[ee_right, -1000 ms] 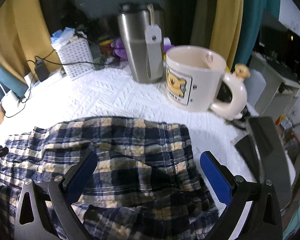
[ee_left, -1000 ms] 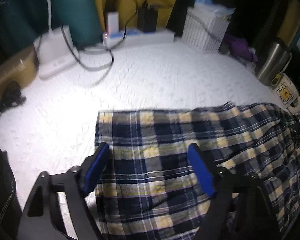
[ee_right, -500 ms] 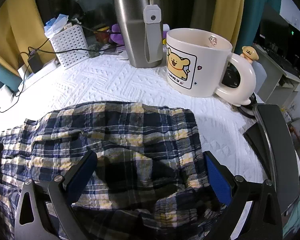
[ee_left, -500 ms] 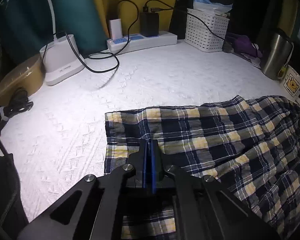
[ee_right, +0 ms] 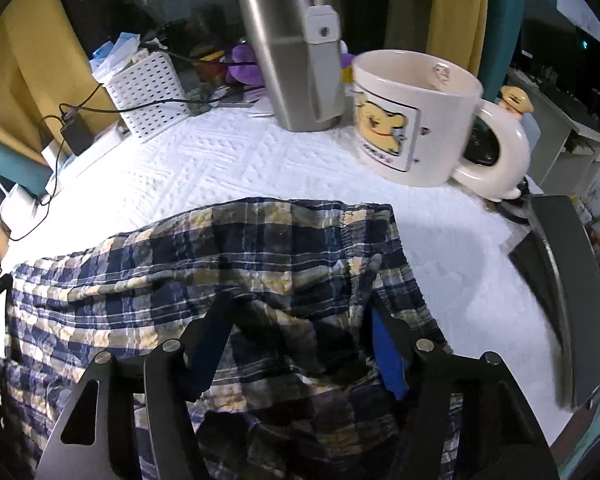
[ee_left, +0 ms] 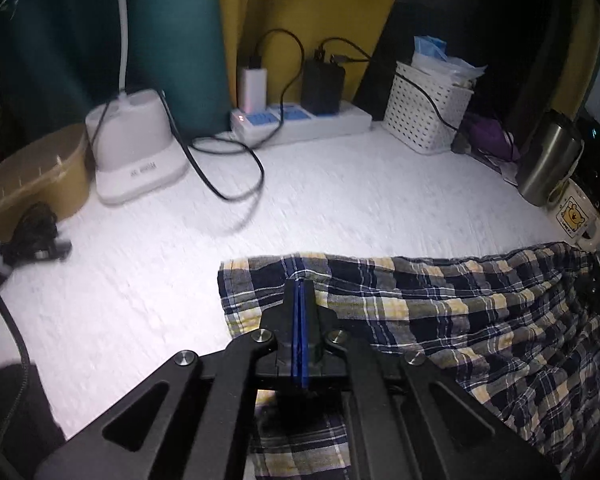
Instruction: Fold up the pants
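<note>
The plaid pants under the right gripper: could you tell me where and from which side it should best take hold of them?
At the gathered waistband end of the plaid pants, near its right edge, coming from the near side, low over the white tablecloth. The cloth bunches there between the right gripper's spread fingers, so a pinch likely catches both layers. The mug stands clear beyond.

Very little is reading clearly here. In the left wrist view, the white lamp base (ee_left: 138, 152) is carrying a short grey word on its front edge, appearing upside down and too blurred to make out. The cream mug (ee_right: 416, 120) is showing a cartoon yellow dog on a printed panel, with a line of small lettering running beneath it, but motion blur is making those letters illegible. Nothing else is bearing readable text.
</note>
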Demonstrator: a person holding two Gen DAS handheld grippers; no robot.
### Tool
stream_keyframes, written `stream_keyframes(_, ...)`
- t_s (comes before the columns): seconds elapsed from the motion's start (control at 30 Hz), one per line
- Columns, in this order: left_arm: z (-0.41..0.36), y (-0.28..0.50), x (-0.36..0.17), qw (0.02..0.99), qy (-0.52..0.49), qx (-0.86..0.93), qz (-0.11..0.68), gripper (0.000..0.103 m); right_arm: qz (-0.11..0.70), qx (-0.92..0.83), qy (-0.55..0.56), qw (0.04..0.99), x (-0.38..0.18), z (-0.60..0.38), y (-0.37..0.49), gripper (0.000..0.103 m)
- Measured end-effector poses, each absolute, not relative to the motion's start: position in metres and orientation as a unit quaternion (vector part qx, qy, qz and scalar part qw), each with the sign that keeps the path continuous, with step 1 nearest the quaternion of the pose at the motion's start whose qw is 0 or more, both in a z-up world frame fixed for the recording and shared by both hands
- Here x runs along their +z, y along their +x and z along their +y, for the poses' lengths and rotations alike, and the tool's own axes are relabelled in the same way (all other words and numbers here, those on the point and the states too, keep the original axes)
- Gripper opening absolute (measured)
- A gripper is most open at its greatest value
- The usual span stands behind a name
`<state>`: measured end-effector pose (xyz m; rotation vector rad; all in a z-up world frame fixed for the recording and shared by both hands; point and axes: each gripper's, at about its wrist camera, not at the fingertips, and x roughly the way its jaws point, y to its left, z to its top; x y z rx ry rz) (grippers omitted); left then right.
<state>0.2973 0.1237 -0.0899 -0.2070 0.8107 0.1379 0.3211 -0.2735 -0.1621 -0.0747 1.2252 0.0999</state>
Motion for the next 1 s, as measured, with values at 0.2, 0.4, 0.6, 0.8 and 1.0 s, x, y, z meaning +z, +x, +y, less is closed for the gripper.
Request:
stream_keyframes(0.2,0.163,0.311,-0.086,0.908,-0.095,0.080,0.400,0.000,0.570,0.061,-0.044,0.818,-0.158,-0.238,0.323,0.067)
stream_keyframes(0.4,0.165,0.311,-0.097,0.890,-0.117,0.075,0.434,0.001,0.574,0.037,-0.069,0.815,-0.165,-0.233,0.322,0.067)
stream_keyframes(0.6,0.169,0.293,-0.086,0.893,-0.122,0.086,0.425,0.060,0.553,0.024,-0.075,0.829,-0.149,-0.251,0.317,0.086)
stream_keyframes(0.8,0.175,0.302,-0.092,0.889,-0.109,0.088,0.436,0.060,0.532,0.035,-0.088,0.841,-0.146,-0.261,0.344,0.086)
stream_keyframes(1.0,0.173,0.313,-0.108,0.877,-0.090,0.102,0.462,0.060,0.574,0.017,-0.133,0.808,-0.185,-0.263,0.361,0.083)
